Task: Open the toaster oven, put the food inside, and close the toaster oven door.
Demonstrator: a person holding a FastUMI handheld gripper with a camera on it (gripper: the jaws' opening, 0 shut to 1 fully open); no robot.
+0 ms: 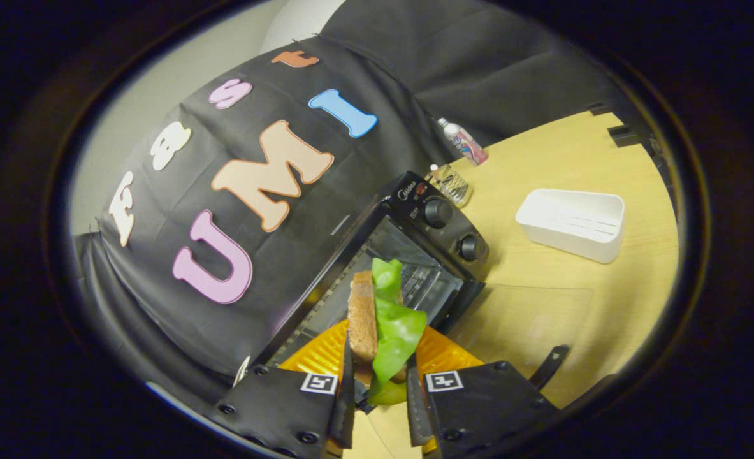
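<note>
1. A pale wooden tabletop [580,280] is filling the right half of the frame, smooth and lightly grained.
2. A black metal toaster oven [408,255] is sitting at the centre, tilted in this view, with its glass door [529,325] lying open and flat toward the lower right; two round black knobs [438,211] are lining its control panel, and a wire rack is showing inside.
3. A white rectangular plastic tray [571,223] is resting on the table at right, well apart from the oven.
4. A clear ribbed glass container [456,187] is standing just beyond the oven's panel, and a small plastic bottle with a pink label [464,141] is lying farther up near the cloth wall.
5. The gripper [380,389] is closing both fingers on a toy sandwich of brown bread with a glossy green lettuce leaf [383,325], holding it upright on edge just ahead of the oven's open mouth, at lower centre.
6. The fingers are narrowly parted by the sandwich alone, pressing it from each side.
</note>
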